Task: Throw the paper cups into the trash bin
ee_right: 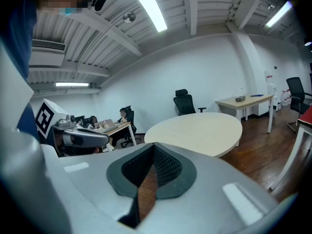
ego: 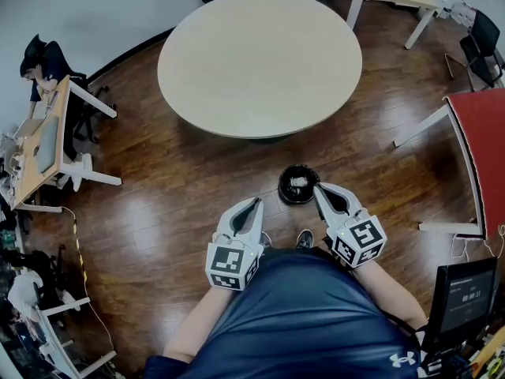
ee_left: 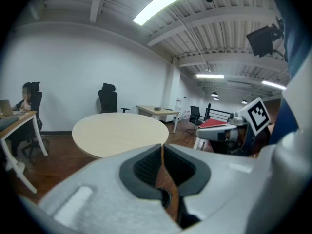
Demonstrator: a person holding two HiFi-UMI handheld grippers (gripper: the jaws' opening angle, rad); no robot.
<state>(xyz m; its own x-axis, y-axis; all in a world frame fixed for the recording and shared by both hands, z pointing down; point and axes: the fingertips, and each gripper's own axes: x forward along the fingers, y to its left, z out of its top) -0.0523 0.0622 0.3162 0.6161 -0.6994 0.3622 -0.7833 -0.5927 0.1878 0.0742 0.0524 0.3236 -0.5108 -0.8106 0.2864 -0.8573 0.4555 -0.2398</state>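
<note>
Sitting just beyond clenched, empty left gripper point(ego: 256, 203) and right gripper point(ego: 319, 188): trash bin point(ego: 298, 185).

The trash bin point(ego: 298, 185) stands on the floor point(ego: 173, 212), just before the round table point(ego: 260, 61). A desk point(ego: 35, 160) lies far left of both.

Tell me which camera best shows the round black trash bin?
The head view: it looks down into the round black trash bin, showing white contents. Both gripper views face the round beige table and miss the bin.
</note>
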